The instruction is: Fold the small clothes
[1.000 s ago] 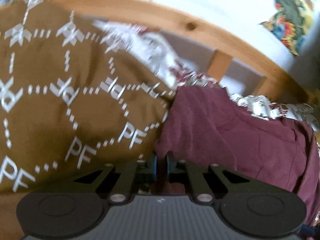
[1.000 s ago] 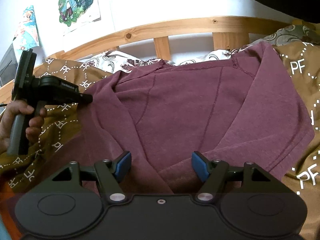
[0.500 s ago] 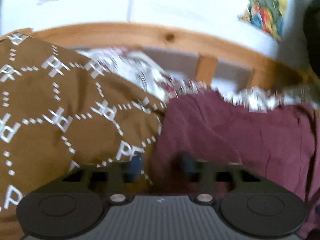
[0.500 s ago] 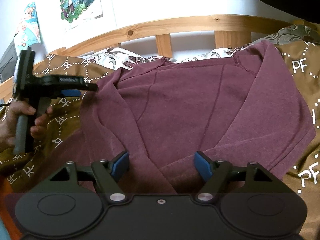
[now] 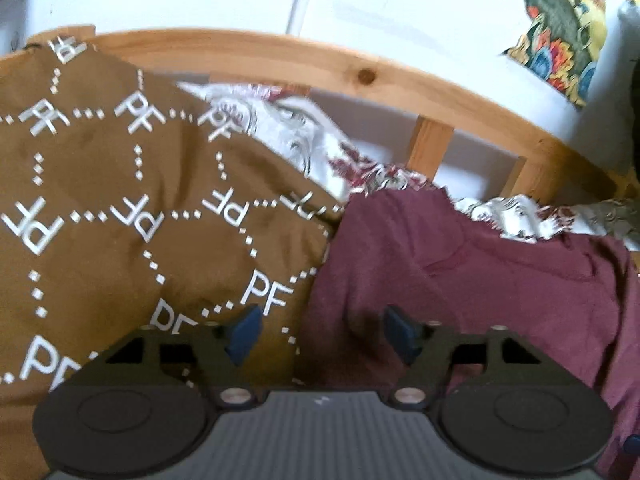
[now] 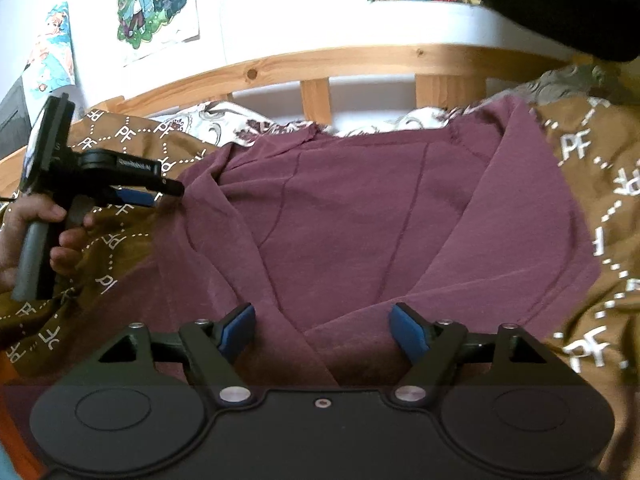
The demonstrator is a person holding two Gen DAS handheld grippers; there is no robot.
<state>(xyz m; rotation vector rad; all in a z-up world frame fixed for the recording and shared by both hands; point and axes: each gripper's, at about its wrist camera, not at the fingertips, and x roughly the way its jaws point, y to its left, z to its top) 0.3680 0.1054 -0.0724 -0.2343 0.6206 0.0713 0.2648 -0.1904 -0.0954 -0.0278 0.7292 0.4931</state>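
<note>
A maroon shirt (image 6: 360,216) lies spread on a brown blanket, its left side folded in over the body. My right gripper (image 6: 322,328) is open and empty, just above the shirt's near edge. My left gripper (image 5: 322,330) is open and empty at the shirt's left edge (image 5: 460,288), one finger over the blanket and one over the cloth. The left gripper also shows in the right wrist view (image 6: 160,192), held in a hand beside the shirt's left fold.
The brown blanket with white "PF" lettering (image 5: 120,208) covers the bed. A wooden bed rail (image 6: 360,60) with slats runs behind, with a floral pillow (image 5: 304,144) against it. Posters (image 6: 156,0) hang on the white wall.
My left gripper was shut on the shirt's left edge and has opened, letting it go. It drew back slightly to the left. My right gripper stayed open and nearly still.
</note>
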